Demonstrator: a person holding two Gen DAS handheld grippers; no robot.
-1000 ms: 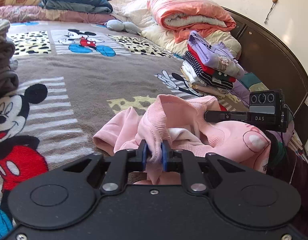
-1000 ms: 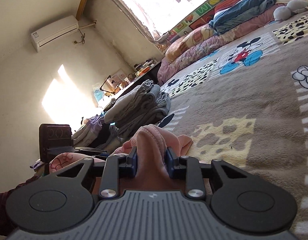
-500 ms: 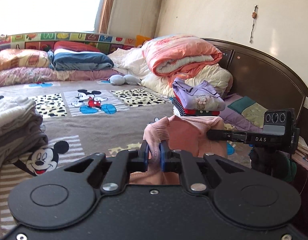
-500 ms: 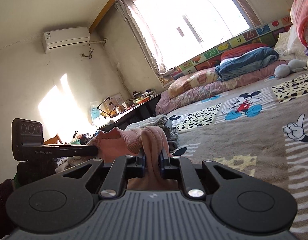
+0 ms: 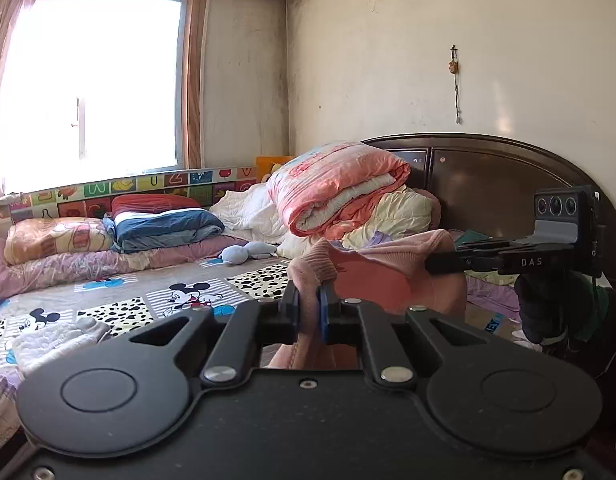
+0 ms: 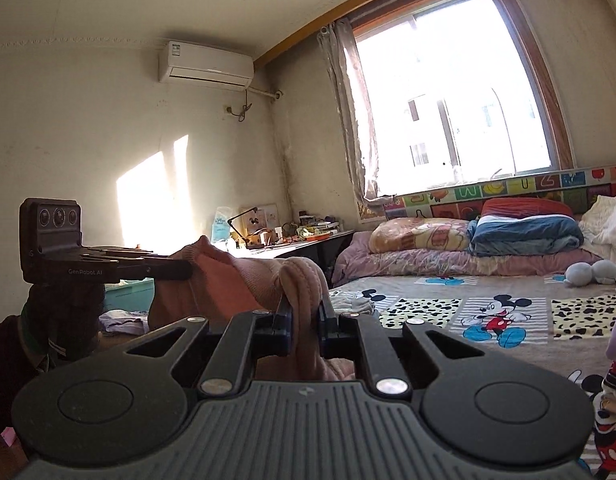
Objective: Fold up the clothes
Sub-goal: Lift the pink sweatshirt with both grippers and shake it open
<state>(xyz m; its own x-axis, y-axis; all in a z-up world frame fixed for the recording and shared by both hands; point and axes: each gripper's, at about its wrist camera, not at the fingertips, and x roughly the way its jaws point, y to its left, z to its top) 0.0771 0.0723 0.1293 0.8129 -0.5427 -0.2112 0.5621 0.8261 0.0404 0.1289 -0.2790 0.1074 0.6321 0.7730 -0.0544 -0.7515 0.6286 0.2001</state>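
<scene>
Fabric fills both pairs of jaws. Nearest the left wrist camera, the left gripper pinches a ribbed pink edge of the pink sweater, pads pressed hard onto the knit. In the right wrist view the right gripper clamps a thicker bunch of the same ribbed edge; its jaws have just been closing, with the cloth between them.

The sweater is held in the air between the two grippers, its top edge stretched roughly level from one to the other, the body hanging below out of view. Each gripper shows in the other's camera, side on, a gloved hand beneath it. The long axis of the held edge therefore runs hand to hand, across the person's front, and neither hand is nearer; both carry it equally.

Beyond and below lies the bed with its Mickey Mouse blanket, a stack of folded grey clothes at the left, then rolled quilts against the headboard. My judgement: the garment hangs clear of the blanket, ready to be laid flat there.
</scene>
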